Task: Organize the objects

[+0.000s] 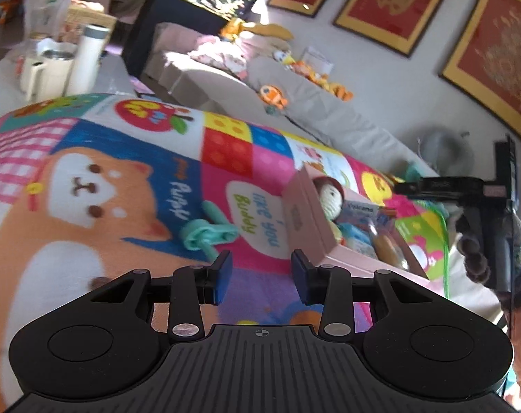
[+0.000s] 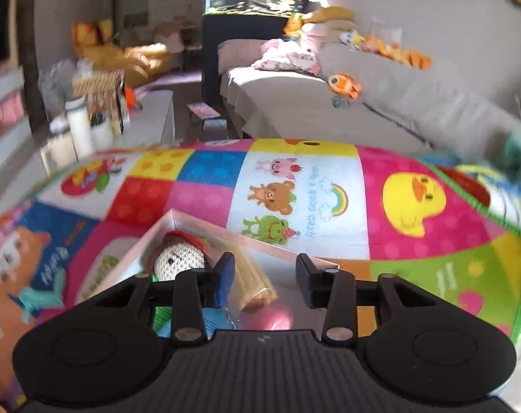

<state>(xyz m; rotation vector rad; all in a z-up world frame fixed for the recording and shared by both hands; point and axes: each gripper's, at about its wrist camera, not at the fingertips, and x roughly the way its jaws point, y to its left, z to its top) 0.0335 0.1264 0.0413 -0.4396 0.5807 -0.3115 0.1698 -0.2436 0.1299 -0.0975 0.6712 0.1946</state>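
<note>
A pink open box lies on the colourful play mat. It holds a crocheted doll, a card and a wrapped snack. A teal toy lies on the mat left of the box. My left gripper is open and empty, low over the mat between the teal toy and the box. My right gripper is open and empty, hovering over the box, above the doll and a wrapped snack. The right gripper also shows in the left wrist view.
A grey sofa with plush toys runs behind the mat. A low table at the left carries a white bottle and mugs. A dark cabinet with a fish tank stands at the back.
</note>
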